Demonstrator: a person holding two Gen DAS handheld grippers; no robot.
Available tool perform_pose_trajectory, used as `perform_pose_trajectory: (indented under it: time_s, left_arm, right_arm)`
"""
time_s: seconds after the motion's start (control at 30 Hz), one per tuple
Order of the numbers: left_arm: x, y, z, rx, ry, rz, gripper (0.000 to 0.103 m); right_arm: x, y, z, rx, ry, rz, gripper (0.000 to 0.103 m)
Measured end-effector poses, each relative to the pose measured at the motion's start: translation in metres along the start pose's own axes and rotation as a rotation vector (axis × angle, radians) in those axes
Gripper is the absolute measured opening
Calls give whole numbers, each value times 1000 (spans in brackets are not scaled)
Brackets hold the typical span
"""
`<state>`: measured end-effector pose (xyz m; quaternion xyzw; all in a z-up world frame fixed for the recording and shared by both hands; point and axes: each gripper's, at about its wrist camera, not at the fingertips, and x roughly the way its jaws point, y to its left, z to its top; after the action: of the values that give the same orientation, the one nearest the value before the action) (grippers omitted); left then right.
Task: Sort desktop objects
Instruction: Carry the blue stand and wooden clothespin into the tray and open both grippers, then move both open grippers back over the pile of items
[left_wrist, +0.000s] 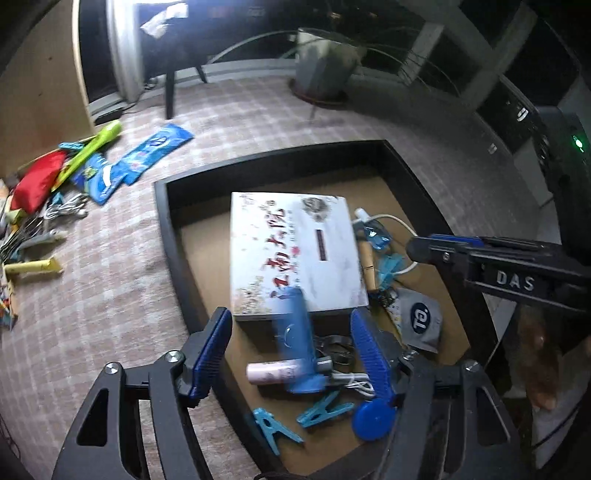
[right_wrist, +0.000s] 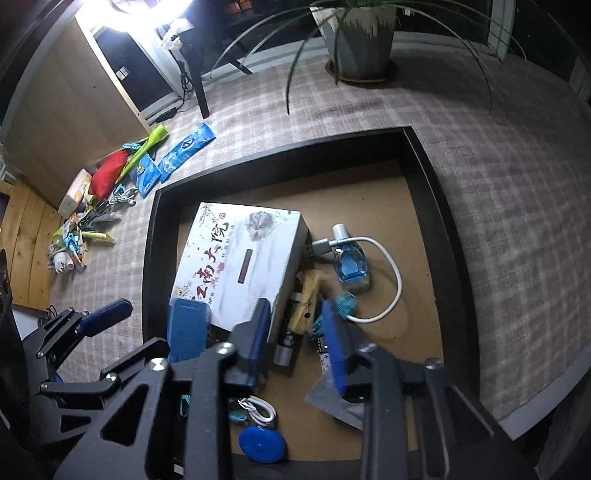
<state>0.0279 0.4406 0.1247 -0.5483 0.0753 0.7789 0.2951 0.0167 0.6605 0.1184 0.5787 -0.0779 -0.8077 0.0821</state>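
Blue-padded left gripper (left_wrist: 291, 347) is held apart, nothing pinched; a blurred blue tube (left_wrist: 297, 343) is seen between the jaws, untouched. Right gripper (right_wrist: 299, 343) is parted too, gripping nothing. Both are poised over the black tray (right_wrist: 424, 177), where a white box (right_wrist: 240, 262) lies.

Black-rimmed tray (right_wrist: 421, 155), checked pinkish cloth (right_wrist: 517, 184)

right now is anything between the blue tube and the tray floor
Yes. The blue tube is between the fingers of the open left gripper, over a pink tube and the white box's near edge.
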Motion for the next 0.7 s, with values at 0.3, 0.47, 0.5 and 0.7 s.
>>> perform_pose_trajectory:
  time_s: [0.3,0.47,0.5,0.7]
  left_arm:
    - [-10,31,-3,-59,-11,60,68]
    - [-30,51,-6,-97,-59,91,74]
    - [-35,55,-7,-95,-70,103,75]
    - [-63,81,-17,-108,-120,169,76]
  right_arm:
    - [4,26,2,-46,-7,21,31]
    - [4,45,2,-71,-15,27,31]
    - [4,50,2,-81,-19,26,32]
    - [1,91,-5,-146,-44,28,33]
